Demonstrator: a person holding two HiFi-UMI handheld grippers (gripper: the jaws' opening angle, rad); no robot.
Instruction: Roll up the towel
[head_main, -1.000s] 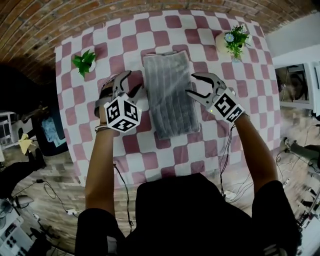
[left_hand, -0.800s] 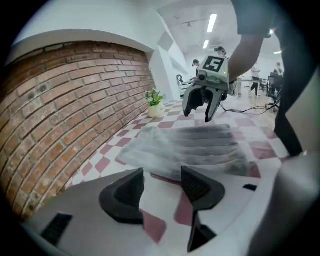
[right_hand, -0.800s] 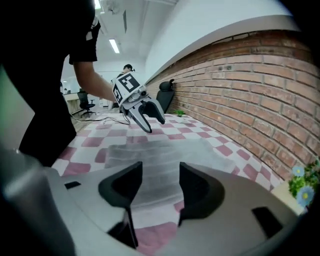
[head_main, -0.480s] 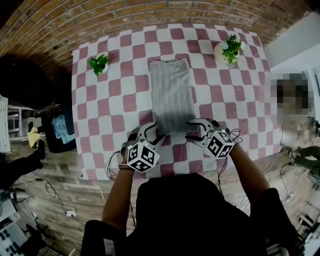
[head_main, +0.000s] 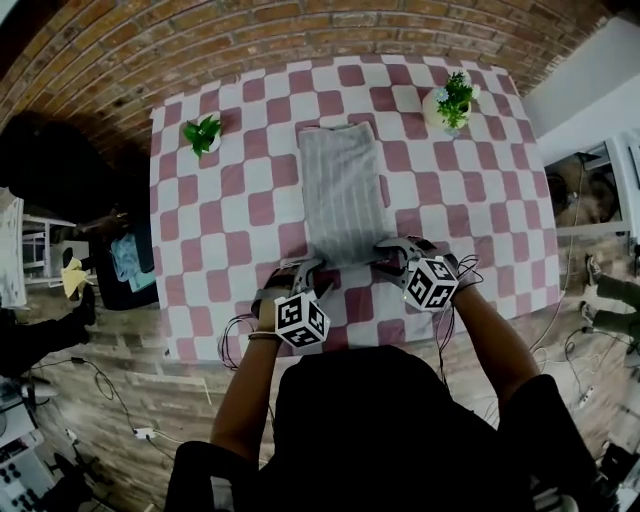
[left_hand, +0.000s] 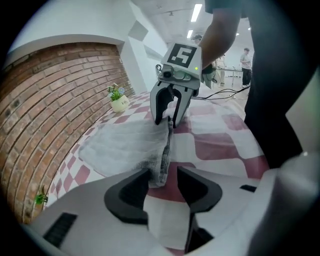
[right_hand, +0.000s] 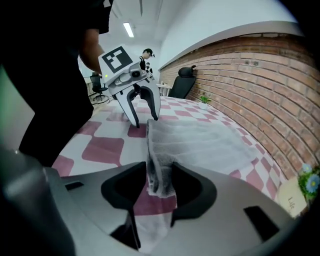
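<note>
Grey ribbed rectangular cloth towel lies flat lengthwise mid-table on the red-and-white checked tablecloth, its near end raised into a ridge. Both my jaws were just closing. My right gripper pinches one corner. My left gripper straddles the other, unclamped.

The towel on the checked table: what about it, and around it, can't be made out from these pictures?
- The towel, near edge, head view: covered by the left gripper and right gripper, whose jaws have just been closing with that edge between them.
- The table, front edge, head view: its middle is hidden by the person in a dark top.
- Print on the flowerpot, right gripper view: too small, and cut off by the picture's edge.
</note>
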